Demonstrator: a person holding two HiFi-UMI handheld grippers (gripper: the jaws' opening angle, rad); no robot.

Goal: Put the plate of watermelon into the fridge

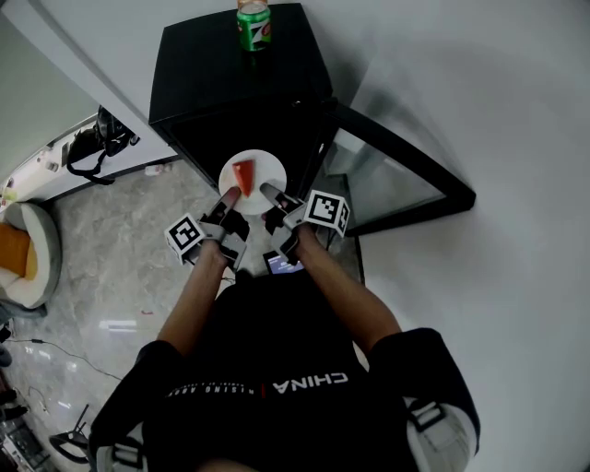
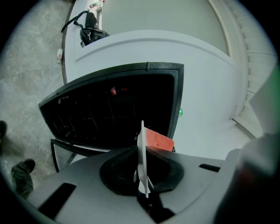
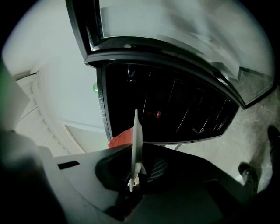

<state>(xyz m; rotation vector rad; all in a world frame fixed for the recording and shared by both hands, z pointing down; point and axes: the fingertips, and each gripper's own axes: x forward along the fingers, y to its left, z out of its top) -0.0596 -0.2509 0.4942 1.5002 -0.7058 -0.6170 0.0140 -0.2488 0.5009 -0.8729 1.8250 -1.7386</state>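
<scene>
A white plate (image 1: 260,167) carrying a red wedge of watermelon (image 1: 242,175) hangs in front of the open black fridge (image 1: 230,88). My left gripper (image 1: 228,197) is shut on the plate's near-left rim and my right gripper (image 1: 269,193) is shut on its near-right rim. In the left gripper view the plate (image 2: 142,153) shows edge-on between the jaws, the watermelon (image 2: 158,140) just to its right. The right gripper view has the plate (image 3: 135,148) edge-on too, with the watermelon (image 3: 121,138) on its left. Beyond lies the fridge's dark interior (image 3: 175,109).
The fridge's glass door (image 1: 392,175) stands swung open at the right. A green soda can (image 1: 253,23) sits on the fridge top. A white wall runs along the right. At the left are a marble floor, a low white shelf (image 1: 64,166) with a black bag, and a round seat (image 1: 26,253).
</scene>
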